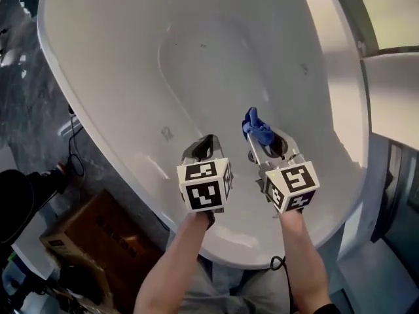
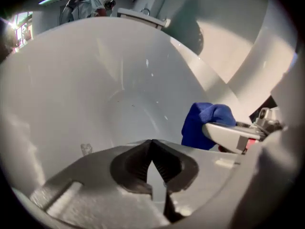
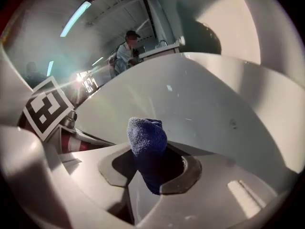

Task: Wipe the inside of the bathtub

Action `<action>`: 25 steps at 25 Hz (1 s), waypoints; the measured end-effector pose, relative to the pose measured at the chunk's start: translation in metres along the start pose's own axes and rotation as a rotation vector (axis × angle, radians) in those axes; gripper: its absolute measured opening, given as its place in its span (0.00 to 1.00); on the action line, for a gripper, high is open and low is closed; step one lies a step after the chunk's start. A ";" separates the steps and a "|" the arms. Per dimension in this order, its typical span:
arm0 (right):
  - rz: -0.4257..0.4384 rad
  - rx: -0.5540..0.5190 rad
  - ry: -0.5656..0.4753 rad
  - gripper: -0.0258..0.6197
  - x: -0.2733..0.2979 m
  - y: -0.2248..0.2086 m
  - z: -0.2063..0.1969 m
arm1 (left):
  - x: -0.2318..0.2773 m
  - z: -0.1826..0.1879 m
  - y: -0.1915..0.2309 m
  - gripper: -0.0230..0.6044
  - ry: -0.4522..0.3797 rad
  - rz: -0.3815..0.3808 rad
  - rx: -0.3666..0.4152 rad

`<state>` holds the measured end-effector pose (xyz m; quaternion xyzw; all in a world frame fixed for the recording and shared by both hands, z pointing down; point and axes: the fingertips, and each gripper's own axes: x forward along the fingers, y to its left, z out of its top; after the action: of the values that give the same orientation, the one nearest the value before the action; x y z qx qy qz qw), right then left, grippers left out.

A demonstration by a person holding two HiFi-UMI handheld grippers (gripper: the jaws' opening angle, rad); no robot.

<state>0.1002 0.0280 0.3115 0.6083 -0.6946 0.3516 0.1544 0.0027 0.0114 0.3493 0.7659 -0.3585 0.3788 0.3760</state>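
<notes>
A white oval bathtub (image 1: 131,77) fills the head view, its inside dry-looking with a few small marks. My right gripper (image 1: 258,138) is shut on a bunched blue cloth (image 1: 256,129), held over the tub's near inner slope; the cloth (image 3: 147,142) pokes up between the jaws in the right gripper view. My left gripper (image 1: 206,146) hangs just to its left, jaws shut with nothing between them (image 2: 152,163). From the left gripper view the blue cloth (image 2: 205,123) shows to the right, beside the tub wall (image 2: 95,94).
A cardboard box (image 1: 98,237) and cables lie on the dark floor left of the tub. A white ledge (image 1: 393,84) stands at the right. A person (image 3: 125,54) stands beyond the tub's far end by a white fixture.
</notes>
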 end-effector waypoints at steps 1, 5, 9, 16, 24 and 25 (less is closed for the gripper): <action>0.014 -0.013 0.013 0.22 0.017 0.001 -0.008 | 0.014 -0.004 0.009 0.04 0.020 0.004 0.021; 0.063 -0.064 0.087 0.22 0.077 -0.004 -0.042 | 0.058 -0.024 0.029 0.04 0.074 0.002 0.056; 0.104 -0.155 0.160 0.22 0.153 -0.016 -0.063 | 0.098 -0.035 0.058 0.04 0.087 0.031 -0.079; 0.134 -0.257 0.177 0.22 0.263 -0.017 -0.061 | 0.147 -0.041 0.096 0.04 0.083 0.098 -0.324; 0.158 -0.432 0.266 0.22 0.343 -0.001 -0.055 | 0.143 -0.045 0.116 0.04 0.064 0.134 -0.463; 0.166 -0.436 0.272 0.22 0.351 0.003 -0.054 | 0.144 -0.045 0.119 0.04 0.063 0.142 -0.463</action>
<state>0.0109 -0.1941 0.5744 0.4487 -0.7743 0.2839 0.3442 -0.0451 -0.0432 0.5276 0.6198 -0.4769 0.3358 0.5250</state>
